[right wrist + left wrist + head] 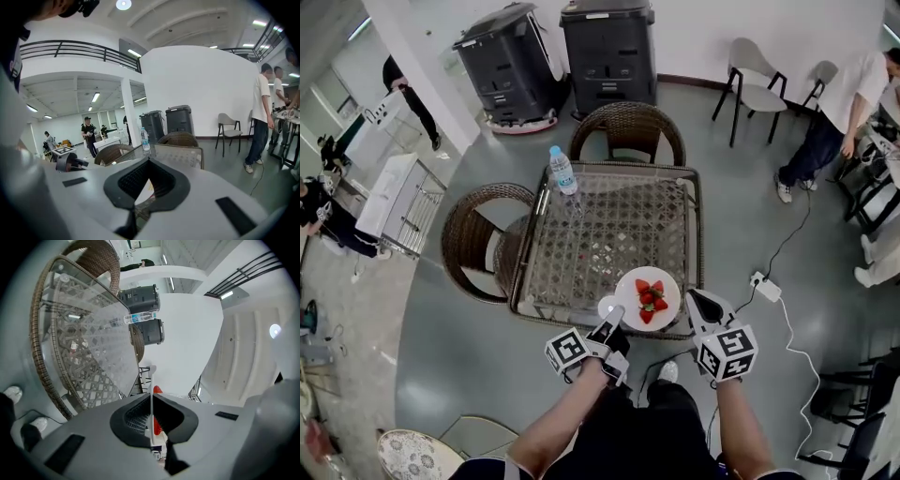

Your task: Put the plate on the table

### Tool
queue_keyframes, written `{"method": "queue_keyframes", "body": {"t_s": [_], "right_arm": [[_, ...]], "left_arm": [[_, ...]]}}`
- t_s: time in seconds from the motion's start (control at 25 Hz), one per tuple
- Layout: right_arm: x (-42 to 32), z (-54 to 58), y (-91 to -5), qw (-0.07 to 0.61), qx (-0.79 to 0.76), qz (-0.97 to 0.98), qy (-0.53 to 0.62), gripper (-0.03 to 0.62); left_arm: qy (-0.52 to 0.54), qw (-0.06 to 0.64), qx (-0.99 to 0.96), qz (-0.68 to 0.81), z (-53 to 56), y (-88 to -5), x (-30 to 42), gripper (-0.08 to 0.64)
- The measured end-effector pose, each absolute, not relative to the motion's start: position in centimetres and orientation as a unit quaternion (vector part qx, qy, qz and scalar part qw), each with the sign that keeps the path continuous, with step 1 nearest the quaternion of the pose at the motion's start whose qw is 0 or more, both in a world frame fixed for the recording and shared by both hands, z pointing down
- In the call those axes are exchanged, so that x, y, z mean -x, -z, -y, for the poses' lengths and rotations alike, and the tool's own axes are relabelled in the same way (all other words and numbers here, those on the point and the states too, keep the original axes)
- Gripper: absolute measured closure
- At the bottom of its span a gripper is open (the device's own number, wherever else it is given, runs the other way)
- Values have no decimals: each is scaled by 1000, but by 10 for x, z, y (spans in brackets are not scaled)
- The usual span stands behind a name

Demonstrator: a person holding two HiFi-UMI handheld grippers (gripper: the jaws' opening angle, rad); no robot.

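The plate (630, 286) sits over the lower right part of the glass tabletop (591, 234), close to its near edge, with cut strawberries (650, 300) at its middle. Whether it already rests on the glass cannot be told.

The left gripper (614, 319) reaches it from the lower left. In the left gripper view the plate (151, 394) shows edge-on as a thin white line, clamped between the jaws of that gripper (151, 427), with a strawberry (157, 390) just right of it.

The right gripper (698, 302) is just beside the plate, at the tabletop's lower right corner. In its own view the gripper (149, 161) has its jaw tips pressed together on nothing.

A bottle (563, 171) stands upright at the tabletop's upper left corner. One wicker chair (628, 127) is at the far side and another (478, 234) at the left. Two black bins (609, 47) stand by the wall at the frame's top, and a person (844, 103) bends over at upper right.
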State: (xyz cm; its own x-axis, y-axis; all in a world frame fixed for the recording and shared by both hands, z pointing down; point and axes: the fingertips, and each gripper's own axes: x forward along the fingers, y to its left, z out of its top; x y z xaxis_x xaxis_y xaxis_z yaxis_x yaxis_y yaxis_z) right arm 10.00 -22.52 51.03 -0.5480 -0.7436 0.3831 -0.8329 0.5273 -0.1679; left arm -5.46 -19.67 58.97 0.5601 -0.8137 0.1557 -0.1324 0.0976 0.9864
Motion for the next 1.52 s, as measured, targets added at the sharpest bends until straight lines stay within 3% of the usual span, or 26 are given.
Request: {"method": "queue_keyframes", "body": {"t_s": [0.84, 1.52], "right_arm": [[-121, 231, -571, 182, -440, 856, -204, 588], [-121, 229, -584, 198, -437, 852, -211, 588]], "left_arm": [[254, 640, -575, 442, 203, -707, 45, 541], [208, 654, -570, 452, 207, -738, 40, 541]]}}
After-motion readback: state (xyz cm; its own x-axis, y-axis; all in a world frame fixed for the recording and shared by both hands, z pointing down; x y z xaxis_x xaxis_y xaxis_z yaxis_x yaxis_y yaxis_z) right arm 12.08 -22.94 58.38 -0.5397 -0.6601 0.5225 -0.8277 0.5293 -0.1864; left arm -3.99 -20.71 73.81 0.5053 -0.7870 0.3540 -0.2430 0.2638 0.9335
